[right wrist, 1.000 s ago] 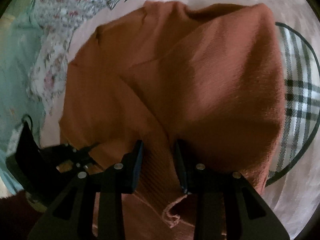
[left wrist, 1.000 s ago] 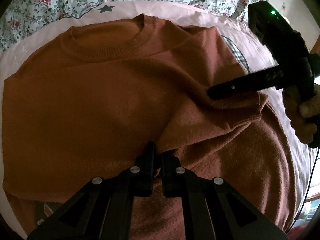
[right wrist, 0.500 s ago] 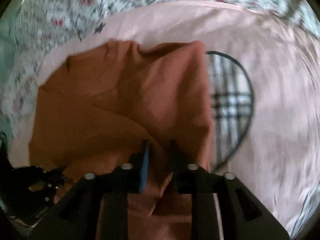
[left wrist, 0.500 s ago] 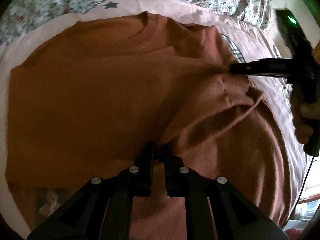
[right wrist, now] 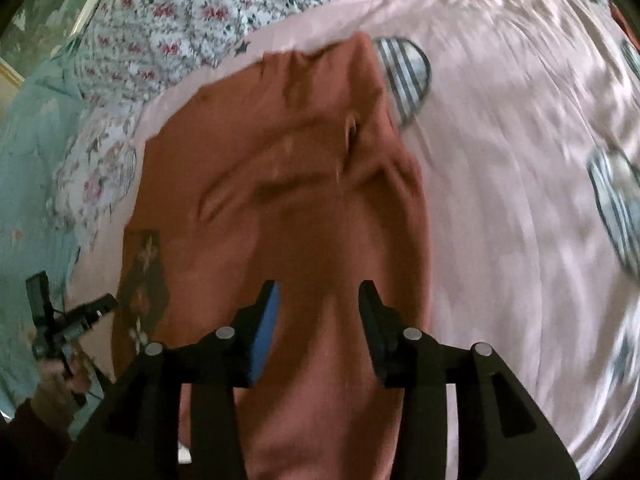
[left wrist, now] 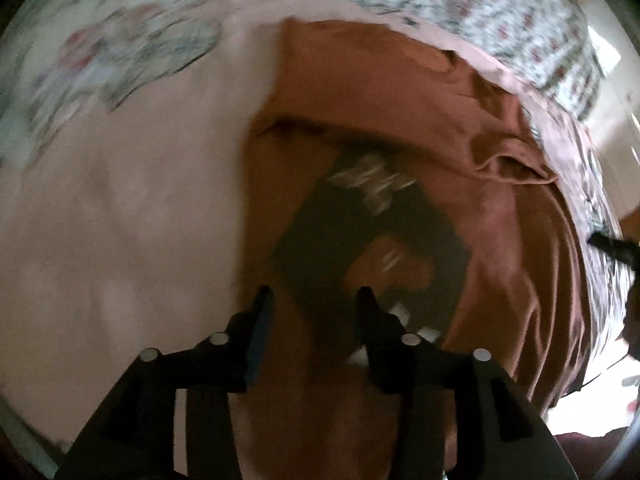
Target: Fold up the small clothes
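Floral quilt [right wrist: 168,20] beyond rust sweater [right wrist: 304,208]

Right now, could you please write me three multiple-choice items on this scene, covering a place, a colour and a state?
1. What does the garment lie on?
A. A pink sheet
B. A wooden floor
C. A glass table

2. What colour is the garment?
A. Navy blue
B. Rust orange
C. White

3. How does the right gripper stand?
A. Clamped on the collar
B. Clamped on a sock
C. Open, gripping nothing

Answers:
1 A, since the pink sheet spreads around the cloth.
2 B, as both wrist views show rust orange fabric.
3 C: its jaws have just been opening, and the fingers stand apart above the cloth. The left gripper is open likewise.
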Motion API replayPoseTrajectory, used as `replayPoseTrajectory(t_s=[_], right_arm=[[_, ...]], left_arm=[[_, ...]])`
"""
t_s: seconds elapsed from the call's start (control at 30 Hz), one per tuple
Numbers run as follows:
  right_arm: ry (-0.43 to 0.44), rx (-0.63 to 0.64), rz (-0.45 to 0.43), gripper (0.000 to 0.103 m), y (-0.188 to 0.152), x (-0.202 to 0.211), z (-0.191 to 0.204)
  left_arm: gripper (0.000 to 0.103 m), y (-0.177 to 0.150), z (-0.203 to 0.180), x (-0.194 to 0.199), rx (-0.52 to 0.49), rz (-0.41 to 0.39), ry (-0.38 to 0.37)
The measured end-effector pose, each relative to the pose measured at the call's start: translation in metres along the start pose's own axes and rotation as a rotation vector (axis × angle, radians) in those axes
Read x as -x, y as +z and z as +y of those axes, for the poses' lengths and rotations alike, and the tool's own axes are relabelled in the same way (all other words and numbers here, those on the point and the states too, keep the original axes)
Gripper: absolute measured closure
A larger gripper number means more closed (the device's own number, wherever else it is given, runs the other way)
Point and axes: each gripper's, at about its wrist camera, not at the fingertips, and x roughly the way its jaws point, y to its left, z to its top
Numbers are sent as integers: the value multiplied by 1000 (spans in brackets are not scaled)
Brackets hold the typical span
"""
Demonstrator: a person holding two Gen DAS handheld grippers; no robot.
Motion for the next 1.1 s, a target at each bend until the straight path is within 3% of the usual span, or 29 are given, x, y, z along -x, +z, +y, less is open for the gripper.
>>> replayPoseTrajectory(t_s=[0.17,0.37,0.53,0.7,0.87,0.9,0.97,1.0,1.03,1.1], right_arm=[[-35,-52,6,58,-46,18,-12],[-40,-108,-19,53,-85,42,-27],[56,-166,53,50,-123,29,-35],[149,-174,39,49,-140,18,-22],[181,-175,31,50,-146,17,-24],[187,-188,26,53,-146,15,-27],[165,-193,19,74,-146,12,-27],[138,-189,25,95,-146,11,-26],[140,-187,19,95,-146,13,-26],[158,-172,-9,95,-149,23,-23]], left_arm=[[51,-39,32,4,55,55,-22],[44,-80,32,-5,78,127,-167],[45,-100,22,-1,63,111,-229],[47,-105,17,-2,47,126,-279],[56,-106,22,-6,33,137,-307],[58,-105,23,-7,37,140,-311],[74,-103,26,-7,43,146,-308],[78,-103,28,-6,47,150,-309],[87,-104,30,-5,53,154,-318],[94,-106,33,-1,66,151,-333]])
